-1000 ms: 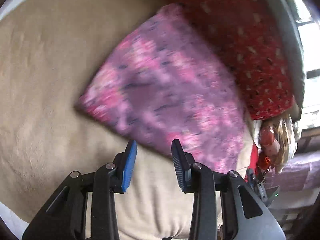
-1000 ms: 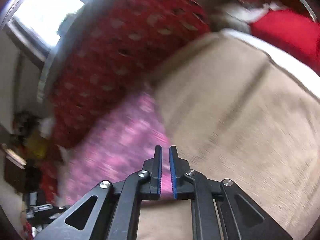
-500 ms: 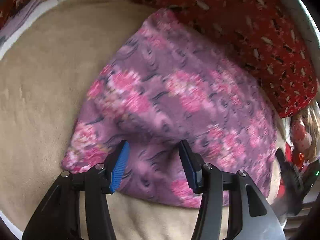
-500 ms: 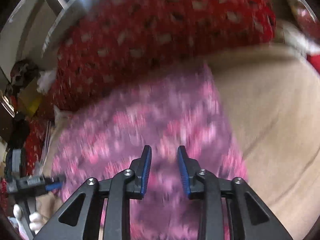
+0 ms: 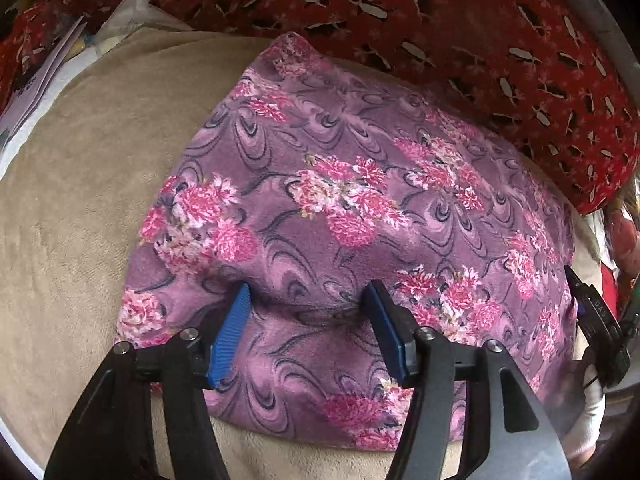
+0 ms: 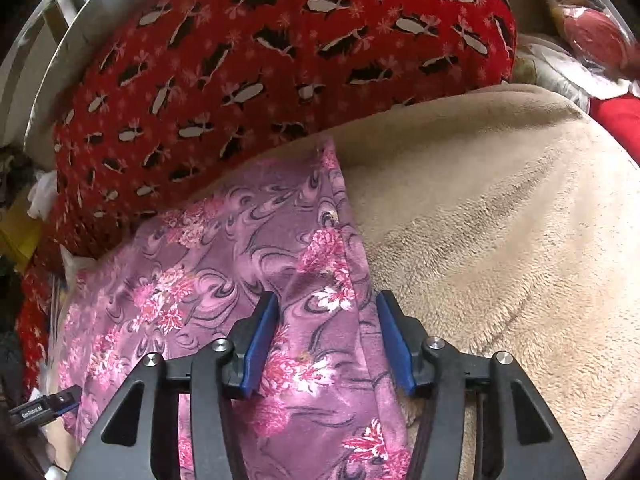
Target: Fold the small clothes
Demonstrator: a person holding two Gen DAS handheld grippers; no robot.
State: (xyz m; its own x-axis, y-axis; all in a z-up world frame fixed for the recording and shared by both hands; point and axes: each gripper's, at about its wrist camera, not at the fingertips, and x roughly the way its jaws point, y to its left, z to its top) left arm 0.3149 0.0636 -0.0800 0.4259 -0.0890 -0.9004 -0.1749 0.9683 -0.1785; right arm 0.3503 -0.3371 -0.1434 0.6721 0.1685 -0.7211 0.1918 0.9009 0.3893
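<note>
Lying under open jaws: floral cloth (image 5: 352,208).

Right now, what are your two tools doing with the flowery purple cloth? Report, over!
Left tool and right tool open, jaws just been widening. Purple cloth flat on beige blanket, not gripped. Red pillow touches its far edge.

The floral cloth (image 5: 352,216) looks like soft, matt fleece — faintly napped. The beige blanket (image 6: 500,240) is plush, its pile brushed in streaks. The red pillow (image 6: 280,52) is smooth printed cotton. Gripper pads (image 5: 234,332) — ribbed blue rubber on matt black plastic.
</note>
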